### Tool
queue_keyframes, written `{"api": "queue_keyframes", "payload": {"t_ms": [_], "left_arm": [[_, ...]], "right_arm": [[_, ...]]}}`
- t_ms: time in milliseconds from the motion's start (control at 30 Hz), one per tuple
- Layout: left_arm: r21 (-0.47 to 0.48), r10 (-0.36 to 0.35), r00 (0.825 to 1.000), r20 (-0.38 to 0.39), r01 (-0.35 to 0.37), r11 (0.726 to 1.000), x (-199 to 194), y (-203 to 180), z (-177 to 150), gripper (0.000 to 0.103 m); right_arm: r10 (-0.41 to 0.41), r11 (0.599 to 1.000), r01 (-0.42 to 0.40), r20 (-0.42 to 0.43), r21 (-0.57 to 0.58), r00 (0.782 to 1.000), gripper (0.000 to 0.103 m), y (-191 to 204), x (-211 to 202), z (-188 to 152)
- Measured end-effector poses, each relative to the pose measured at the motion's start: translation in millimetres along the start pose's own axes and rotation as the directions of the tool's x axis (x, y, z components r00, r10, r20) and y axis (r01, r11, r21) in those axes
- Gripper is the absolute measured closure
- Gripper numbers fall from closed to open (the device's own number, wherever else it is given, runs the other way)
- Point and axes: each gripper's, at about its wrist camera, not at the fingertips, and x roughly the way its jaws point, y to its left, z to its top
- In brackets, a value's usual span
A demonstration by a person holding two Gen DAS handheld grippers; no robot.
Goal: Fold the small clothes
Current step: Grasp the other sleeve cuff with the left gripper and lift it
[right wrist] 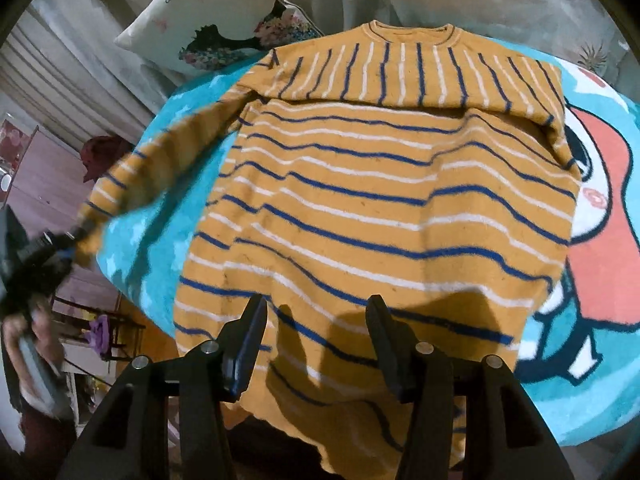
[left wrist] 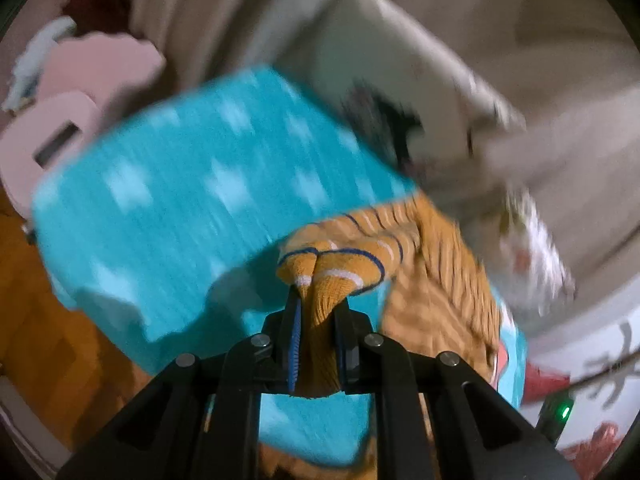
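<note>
The mustard knit sweater with blue and white stripes [right wrist: 380,200] lies flat on the turquoise cartoon blanket [right wrist: 592,380]. The left gripper [left wrist: 318,320] pinches its sleeve cuff [left wrist: 332,268] to fold it inward; the right gripper [right wrist: 316,344] hovers spread above the hem.

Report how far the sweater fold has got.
Done: the striped sweater lies spread flat on the turquoise blanket, and its right sleeve is already folded across the chest.
In hand: the left gripper is shut on the left sleeve's cuff, lifted and stretched outward.
Left: fold that sleeve in, then fold the body up from the hem, where the open right gripper hovers.
</note>
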Motion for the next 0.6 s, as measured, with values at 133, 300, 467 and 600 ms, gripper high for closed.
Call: {"api": "queue_keyframes", "payload": {"t_ms": [133,300,467,600], "left_arm": [[0.024,0.042,0.997,0.064,-0.043,0.999,-19.5,3.1,36.3,0.090],[0.042,0.016,0.999,0.045,-0.018,0.999,-11.4,-3.6,74.3,0.090],[0.162,0.008,1.000,-0.005,-0.007,0.987,3.1,-25.9,78.9,0.090],[0.184,-0.051,0.992,-0.112,0.071,0.980,28.3,-35.5,65.3,0.090]], "right_arm": [[0.015,1.000,-0.015,0.002,-0.008,1.000,0.047,17.0,12.5,12.4],[0.038,0.998,-0.037,0.015,-0.050,0.999,0.047,48.4,28.8,38.4],[0.181,0.983,-0.181,0.009,-0.037,0.983,0.047,89.9,44.5,77.8],[0.400,0.917,-0.400,-0.001,0.000,0.917,0.037,132.6,52.9,109.4]]}}
